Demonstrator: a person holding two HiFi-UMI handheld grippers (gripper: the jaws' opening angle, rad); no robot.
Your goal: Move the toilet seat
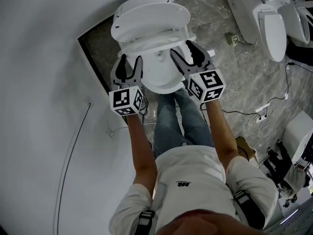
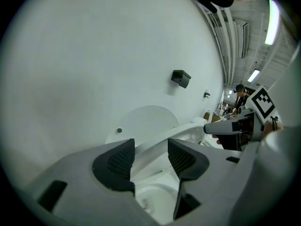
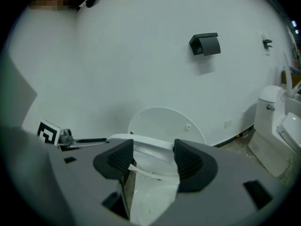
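Observation:
A white toilet stands against the wall with its lid [image 1: 146, 11] up. The toilet seat [image 1: 157, 41] is raised steeply, tilted forward of the lid and well above the bowl [image 1: 164, 77]. My left gripper [image 1: 128, 62] is at the seat's left side. In the left gripper view the seat rim [image 2: 155, 142] runs slantwise between the pads, touching both, and my left gripper [image 2: 150, 161] is shut on it. My right gripper [image 1: 189, 53] holds the seat's right side. There the rim [image 3: 150, 147] spans from pad to pad of my right gripper [image 3: 153, 161].
The curved white wall [image 1: 44, 106] is close on the left, with a black holder [image 3: 205, 44] mounted on it. More toilets [image 1: 266, 18] stand at the right on the marble floor, with cables [image 1: 264, 109] trailing. The person's legs [image 1: 178, 119] are right before the bowl.

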